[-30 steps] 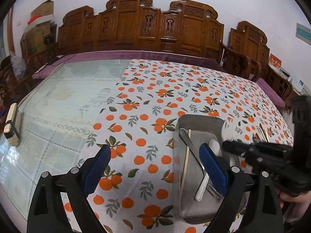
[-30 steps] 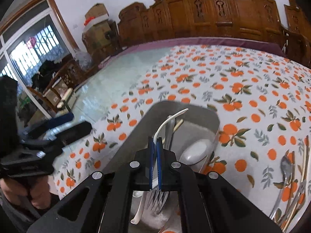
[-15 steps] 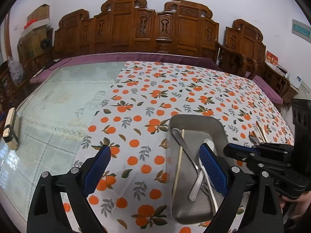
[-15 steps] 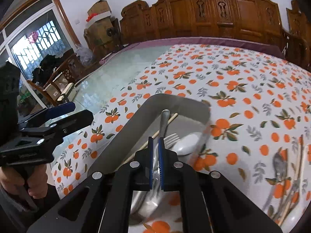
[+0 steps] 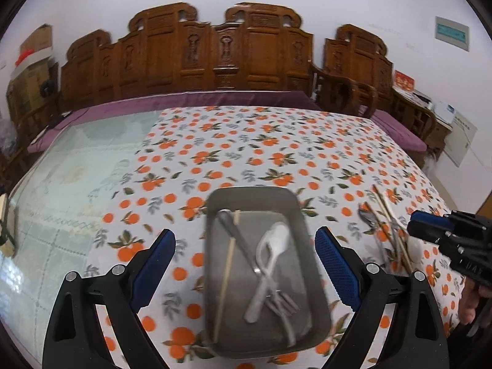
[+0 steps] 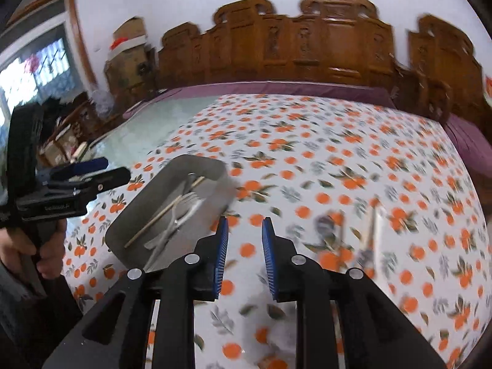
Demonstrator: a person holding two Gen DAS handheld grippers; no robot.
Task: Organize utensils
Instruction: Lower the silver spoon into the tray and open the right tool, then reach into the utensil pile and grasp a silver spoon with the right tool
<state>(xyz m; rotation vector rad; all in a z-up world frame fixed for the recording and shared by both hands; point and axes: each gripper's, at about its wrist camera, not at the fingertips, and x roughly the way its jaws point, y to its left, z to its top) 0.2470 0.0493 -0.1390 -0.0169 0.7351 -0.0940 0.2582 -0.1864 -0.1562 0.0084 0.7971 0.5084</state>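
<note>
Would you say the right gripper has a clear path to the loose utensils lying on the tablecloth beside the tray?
Probably yes. The right gripper is empty, its jaws opening, and only bare tablecloth lies between it and the loose utensils. The tray sits off to the other side.

The left gripper (image 5: 245,263) fills the lower frame, jaws spread wide. The right gripper (image 6: 245,256), low centre, has jaws opening, nothing between them. A hand (image 6: 46,250) grips at lower left.

loose utensils (image 6: 353,240) smeared by motion blur, tray (image 5: 319,323) fork tines blurred, left hand (image 6: 46,246) edge-cropped
</note>
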